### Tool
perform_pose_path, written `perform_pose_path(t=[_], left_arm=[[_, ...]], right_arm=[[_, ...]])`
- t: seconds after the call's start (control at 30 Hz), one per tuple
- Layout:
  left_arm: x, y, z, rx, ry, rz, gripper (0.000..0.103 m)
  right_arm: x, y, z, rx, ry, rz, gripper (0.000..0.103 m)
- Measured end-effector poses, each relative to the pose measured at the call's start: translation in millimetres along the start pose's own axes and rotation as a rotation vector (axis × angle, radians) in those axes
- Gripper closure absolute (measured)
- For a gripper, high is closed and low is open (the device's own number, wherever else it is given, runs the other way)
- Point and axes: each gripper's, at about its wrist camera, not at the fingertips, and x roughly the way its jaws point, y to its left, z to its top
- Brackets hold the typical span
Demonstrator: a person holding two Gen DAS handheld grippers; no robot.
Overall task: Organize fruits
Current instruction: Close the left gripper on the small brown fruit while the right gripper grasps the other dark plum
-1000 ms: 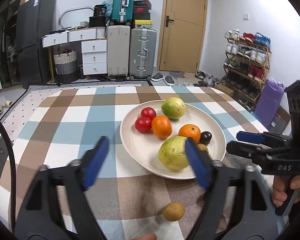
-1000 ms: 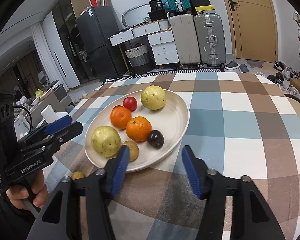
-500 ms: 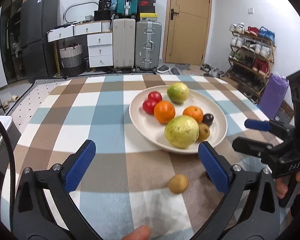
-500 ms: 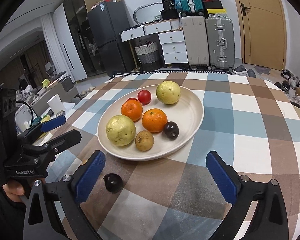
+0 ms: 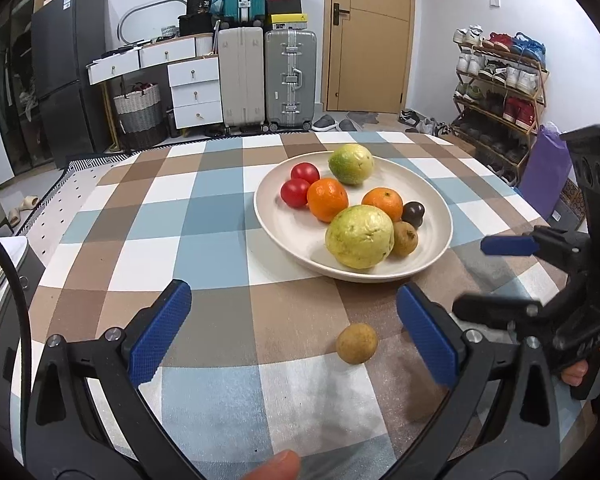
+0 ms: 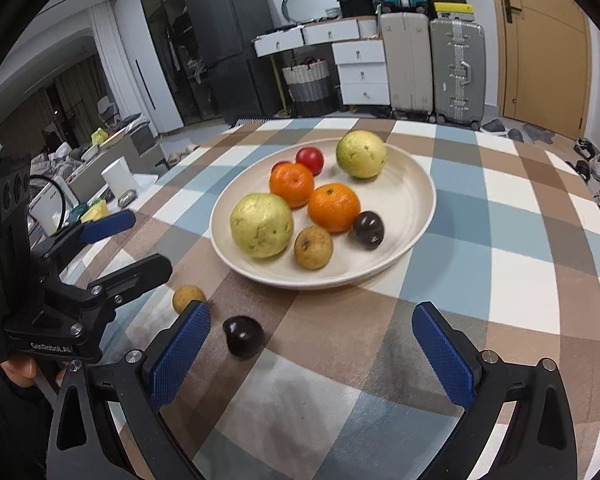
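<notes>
Two small fruits lay loose on the checked tablecloth point(image 5: 220, 240) where a second earlier only the tan one showed: the tan fruit point(image 5: 356, 343) between and just ahead of the left gripper point(image 5: 294, 334) pads, the dark fruit point(image 6: 243, 337) just ahead of the right gripper point(image 6: 312, 354), close to its left pad. Both grippers' jaws, narrower a second before, stood fully spread and empty, so both fruits seemed released, leaving eight on the plate point(image 6: 416, 184) further ahead. Both loose fruits were nearly round; the dark one's pinched end pointed toward the right gripper's left pad, and I could not make out any heading for the tan one.
</notes>
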Motion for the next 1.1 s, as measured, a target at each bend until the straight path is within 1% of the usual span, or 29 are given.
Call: perform_pose_path(t=[0.03, 0.13, 0.2, 0.27, 0.33, 0.37, 0.43, 0.53, 0.6, 0.67, 0.83, 0.9, 0.97, 1.0, 1.1], left_arm=[[0, 0, 0, -0.001, -0.001, -0.001, 0.001], [2, 1, -1, -0.016, 0.011, -0.009, 0.001], [2, 4, 0, -0.030, 0.014, -0.024, 0.001], [3, 7, 1, -0.039, 0.017, -0.031, 0.001], [3, 8, 1, -0.043, 0.022, -0.037, 0.001], [3, 9, 1, -0.044, 0.024, -0.038, 0.001], [3, 10, 2, -0.046, 0.026, -0.041, 0.001], [4, 11, 2, -0.051, 0.029, -0.049, 0.001], [4, 11, 2, -0.057, 0.033, -0.058, 0.001], [4, 12, 2, -0.061, 0.034, -0.065, 0.001], [5, 10, 2, -0.055, 0.042, -0.071, 0.001], [6, 9, 2, -0.050, 0.048, -0.072, 0.001], [8, 7, 1, -0.045, 0.055, -0.076, 0.001], [8, 6, 1, -0.040, 0.056, -0.079, 0.001], [9, 3, 1, -0.029, 0.060, -0.082, 0.001]], right_arm=[[2, 2, -1, -0.008, 0.016, 0.016, 0.000], [4, 9, -3, -0.040, 0.037, 0.020, 0.001], [7, 15, -4, -0.070, 0.051, 0.016, 0.006], [11, 20, -6, -0.092, 0.080, 0.023, 0.024], [17, 24, -7, -0.106, 0.104, 0.026, 0.029], [18, 25, -8, -0.115, 0.107, 0.026, 0.029], [19, 29, -9, -0.134, 0.109, 0.036, 0.032], [21, 33, -9, -0.153, 0.114, 0.048, 0.039], [21, 34, -9, -0.164, 0.115, 0.051, 0.041], [22, 37, -8, -0.175, 0.114, 0.059, 0.049], [23, 40, -9, -0.195, 0.110, 0.051, 0.060], [23, 41, -9, -0.199, 0.109, 0.046, 0.062], [23, 39, -8, -0.196, 0.109, 0.045, 0.067], [23, 39, -8, -0.196, 0.108, 0.043, 0.068], [23, 40, -9, -0.200, 0.107, 0.043, 0.076]])
